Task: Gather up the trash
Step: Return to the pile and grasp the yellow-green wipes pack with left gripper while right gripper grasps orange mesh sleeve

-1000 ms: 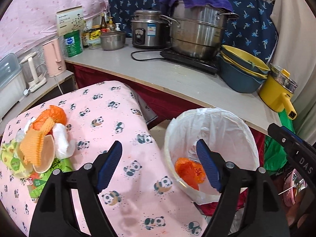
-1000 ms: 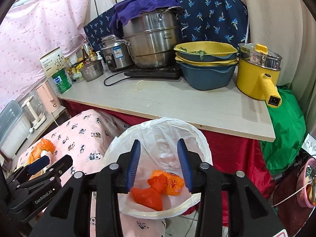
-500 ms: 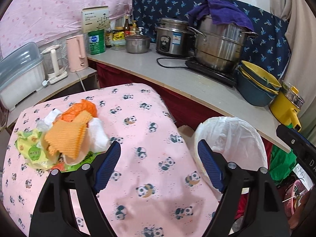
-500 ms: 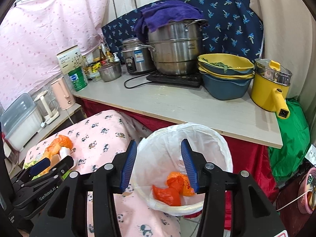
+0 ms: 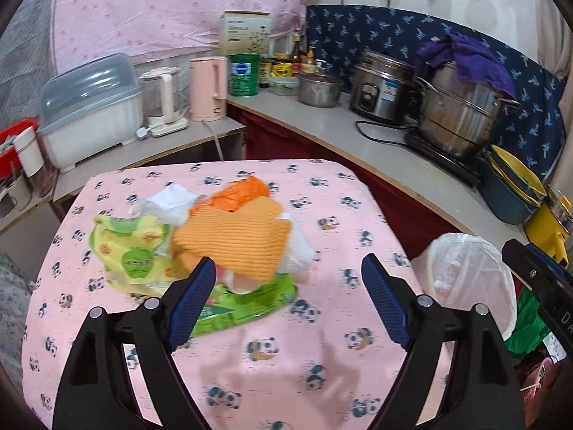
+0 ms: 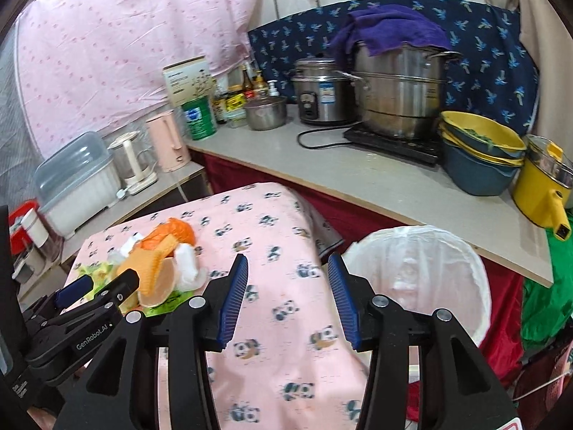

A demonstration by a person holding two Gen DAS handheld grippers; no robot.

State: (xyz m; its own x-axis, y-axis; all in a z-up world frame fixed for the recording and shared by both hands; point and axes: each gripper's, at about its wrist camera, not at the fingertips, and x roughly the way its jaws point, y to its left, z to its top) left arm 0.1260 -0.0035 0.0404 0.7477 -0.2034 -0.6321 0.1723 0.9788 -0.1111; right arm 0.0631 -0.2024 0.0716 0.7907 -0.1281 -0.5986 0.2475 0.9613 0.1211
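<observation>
Two grippers, both empty: left gripper [image 5: 288, 276] has just been opening, jaws wide; right gripper [image 6: 288, 283] partly apart. Trash pile [image 5: 215, 240] lies mid-frame on cloth [image 5: 322, 369]; bin [image 6: 429, 279] lower right. Step: reach. Next, you close on one piece.

Both handheld grippers empty, jaws apart

The left gripper [image 5: 288, 272] tilts downward with its blue-padded jaws spread wide after opening further, nothing between them. The right gripper [image 6: 288, 274] stands just beside it, angled the same way, its jaws parted more narrowly after opening a little, nothing between its pads [image 6: 234, 294] either.
</observation>
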